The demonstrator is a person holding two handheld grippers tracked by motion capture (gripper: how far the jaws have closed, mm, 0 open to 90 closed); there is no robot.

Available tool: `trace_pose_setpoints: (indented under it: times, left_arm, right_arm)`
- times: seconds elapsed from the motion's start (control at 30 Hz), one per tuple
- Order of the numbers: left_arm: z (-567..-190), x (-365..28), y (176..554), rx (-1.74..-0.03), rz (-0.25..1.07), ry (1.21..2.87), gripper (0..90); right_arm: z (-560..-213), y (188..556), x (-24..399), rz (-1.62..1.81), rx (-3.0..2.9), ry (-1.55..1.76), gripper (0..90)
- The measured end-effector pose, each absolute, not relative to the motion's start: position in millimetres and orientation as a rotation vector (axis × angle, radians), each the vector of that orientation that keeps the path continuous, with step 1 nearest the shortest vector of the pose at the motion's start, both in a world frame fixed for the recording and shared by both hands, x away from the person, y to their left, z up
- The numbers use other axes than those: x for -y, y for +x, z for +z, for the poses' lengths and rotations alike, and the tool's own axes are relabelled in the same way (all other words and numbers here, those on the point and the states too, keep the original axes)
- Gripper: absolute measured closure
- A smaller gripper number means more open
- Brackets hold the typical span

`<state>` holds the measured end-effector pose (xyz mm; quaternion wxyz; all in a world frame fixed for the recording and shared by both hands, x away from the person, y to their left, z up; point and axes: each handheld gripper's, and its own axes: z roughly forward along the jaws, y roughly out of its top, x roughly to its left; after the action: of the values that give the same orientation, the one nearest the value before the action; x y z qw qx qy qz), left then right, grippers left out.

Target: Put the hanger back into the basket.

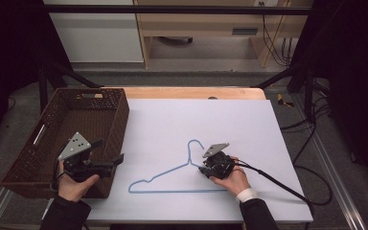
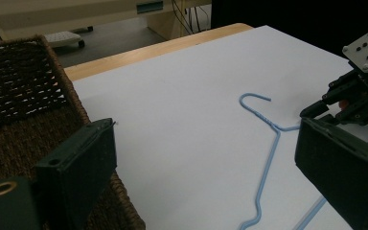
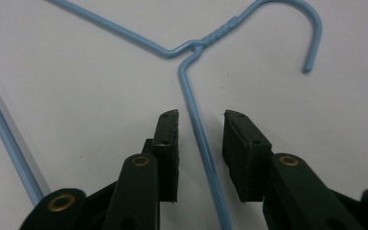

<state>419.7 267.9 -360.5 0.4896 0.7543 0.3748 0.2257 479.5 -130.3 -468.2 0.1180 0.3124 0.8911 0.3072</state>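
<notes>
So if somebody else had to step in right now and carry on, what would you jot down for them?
Right gripper: low over the table, jaws straddling one sloping arm of the blue wire hanger just below its neck; a gap shows on both sides of the wire, so no grip yet.
Left gripper: jaws wide open and empty, held over the near corner of the brown wicker basket.
Hanger: lying flat on the white sheet, hook pointing away from the person.
Done: right gripper lined up on the wire.
Left: close on the wire and lift; probably it goes to the basket.
</notes>
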Motion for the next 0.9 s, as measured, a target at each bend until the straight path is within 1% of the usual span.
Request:
trace_pose_setpoints:
  times: [0.03, 0.07, 0.23, 0.47, 0.57, 0.63, 0.9]
  left_arm:
    - [-360.5, -267.5, 419.6, -0.91, 0.549, 1.834, 6.7]
    - [-360.5, -267.5, 419.6, -0.91, 0.549, 1.834, 6.8]
    - [-360.8, -265.3, 419.7, -0.904, 0.546, 1.842, 6.8]
    - [-360.9, -263.5, 420.0, -0.899, 0.543, 1.847, 6.9]
    - [-361.3, -261.1, 420.3, -0.895, 0.537, 1.855, 6.9]
    - [-361.5, -260.2, 420.3, -0.893, 0.538, 1.858, 6.9]
    - [-363.0, -247.4, 420.4, -0.866, 0.524, 1.89, 7.0]
  right_arm:
    - [-468.9, 480.2, 130.5, 0.908, -2.611, 0.904, 70.6]
    - [-468.9, 480.2, 130.5, 0.908, -2.611, 0.904, 70.6]
    - [-468.1, 481.7, 131.3, 0.904, -2.623, 0.927, 77.9]
    - [-467.7, 483.4, 132.1, 0.891, -2.639, 0.9, 79.6]
    - [-467.9, 484.4, 132.7, 0.897, -2.649, 0.874, 84.0]
    - [-468.1, 484.9, 132.9, 0.9, -2.651, 0.867, 85.5]
    - [-467.8, 486.7, 135.0, 0.912, -2.677, 0.826, 86.6]
